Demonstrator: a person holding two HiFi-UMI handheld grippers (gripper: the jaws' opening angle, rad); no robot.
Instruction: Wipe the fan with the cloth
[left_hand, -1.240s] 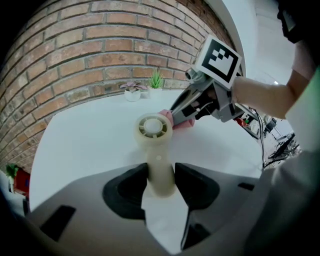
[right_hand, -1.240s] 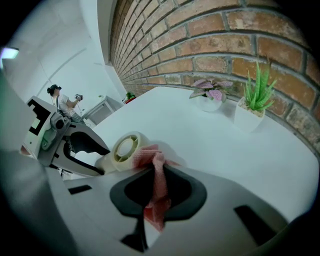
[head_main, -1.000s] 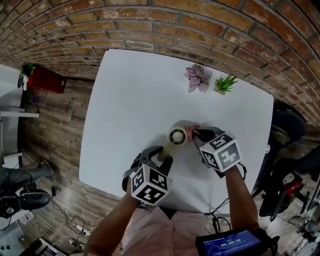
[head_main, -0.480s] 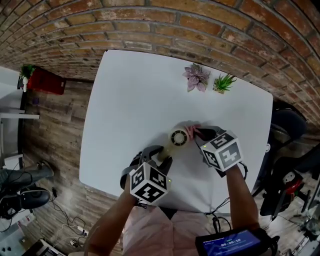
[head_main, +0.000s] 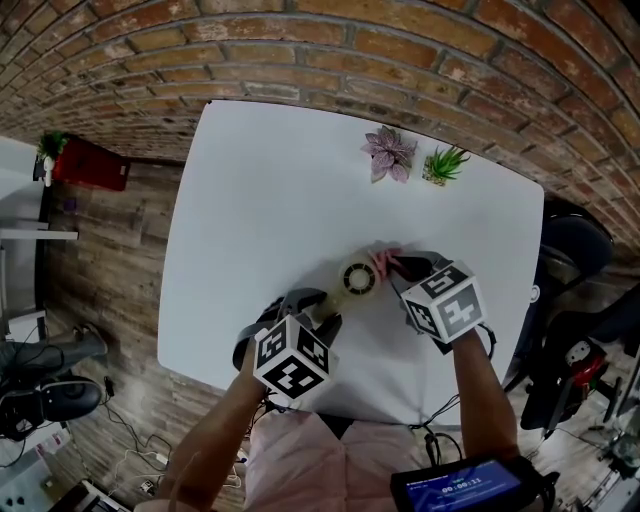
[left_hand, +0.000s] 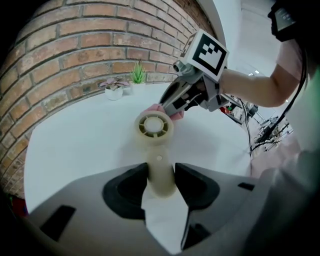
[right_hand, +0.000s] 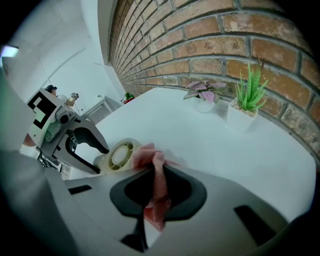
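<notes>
White table (head_main: 250, 200): left hand-held gripper (left_hand: 160, 175) clamps fan (left_hand: 155, 127) handle; right hand-held gripper (right_hand: 156, 176) pinches pink cloth (right_hand: 148, 154) (head view hides grip).

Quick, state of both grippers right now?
Left gripper: closed on the handle of the small cream plastic fan.
Right gripper: closed on the pink checked cloth, held against the fan's head.

Grey left gripper (head_main: 322, 306) and right gripper (head_main: 392, 266), black jaws, black-and-white marker cubes (head_main: 290, 358), pale pink clothing (head_main: 300, 462)
</notes>
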